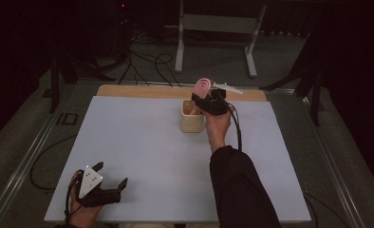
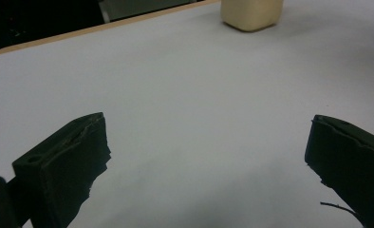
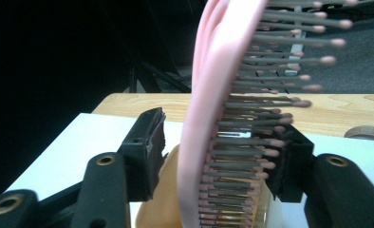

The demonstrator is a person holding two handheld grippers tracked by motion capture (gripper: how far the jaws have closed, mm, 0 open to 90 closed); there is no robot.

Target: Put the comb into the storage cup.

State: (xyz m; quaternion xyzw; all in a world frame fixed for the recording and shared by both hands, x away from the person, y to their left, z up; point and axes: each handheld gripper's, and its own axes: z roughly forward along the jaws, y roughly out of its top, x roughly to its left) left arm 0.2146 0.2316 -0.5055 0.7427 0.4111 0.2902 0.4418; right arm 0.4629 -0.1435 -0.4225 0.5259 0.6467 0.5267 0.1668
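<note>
Right gripper (image 3: 218, 147), jaws loosened around a pink hairbrush (image 3: 209, 109) standing in a beige cup (image 1: 192, 117) — should lift straight away; left gripper (image 2: 209, 156) rests wide, empty.

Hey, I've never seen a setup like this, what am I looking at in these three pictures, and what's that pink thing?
No robot here: a person holds a hand-operated claw in each hand. One picture looks down from above the table; the other two come from cameras riding on each claw, looking along its black jaws. On the pale table stands a small beige cup. The right claw is above the cup with a pink hairbrush standing between its jaws, handle end down in the cup. There is a gap beside the brush's back, so the jaws look open rather than clamped. The left claw rests near the table's front edge, jaws wide apart and empty.
</note>
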